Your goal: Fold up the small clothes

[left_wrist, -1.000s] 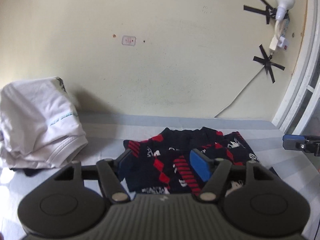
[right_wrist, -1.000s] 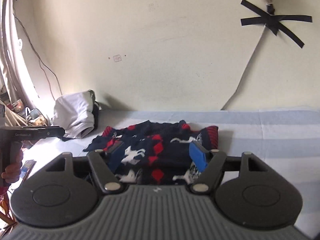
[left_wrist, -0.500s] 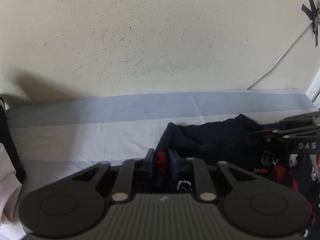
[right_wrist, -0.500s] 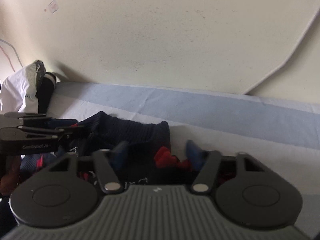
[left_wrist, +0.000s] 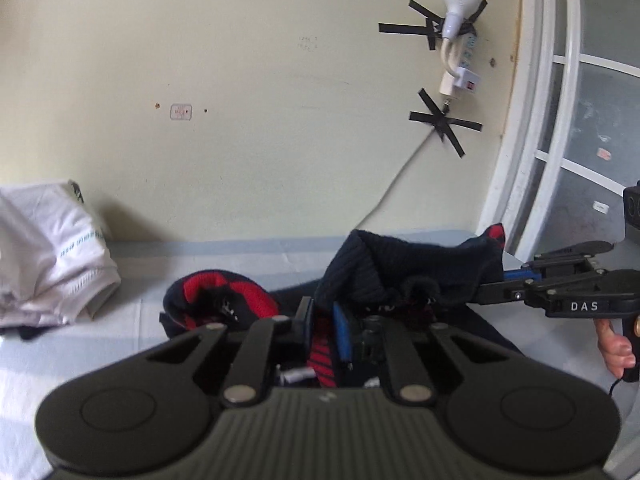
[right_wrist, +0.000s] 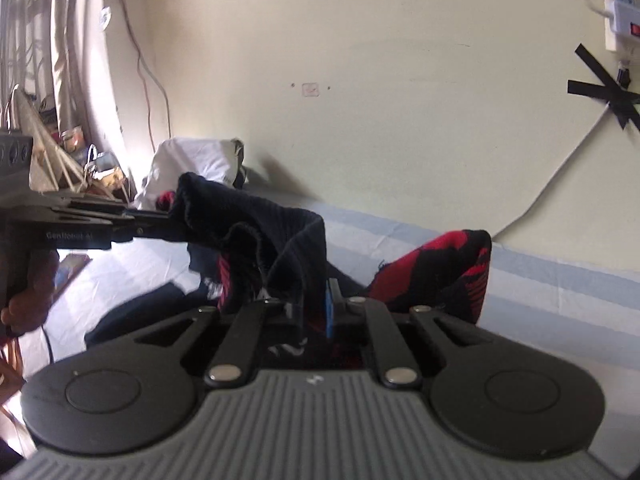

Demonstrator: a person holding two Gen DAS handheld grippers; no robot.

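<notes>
Since a second ago we have closed both sets of tongs, which then stood open over the flat sweater, and its far edge now rides up off the bed. Our left gripper (left_wrist: 322,330) pinches the navy-and-red knit sweater (left_wrist: 404,276) near one corner. The jaws of our right gripper (right_wrist: 316,312) are closing the last little way, with the same fabric already clamped between them. The sweater hangs bunched between the two grips, its lower part on the striped bedsheet (right_wrist: 560,292). We risk a crooked fold: the knit sags and twists in the middle, so layers may land uneven. The red sleeve (right_wrist: 440,272) appears loose, though it is partly hidden, and could flop outside. Thick cloth may also slip from a shallow pinch.
</notes>
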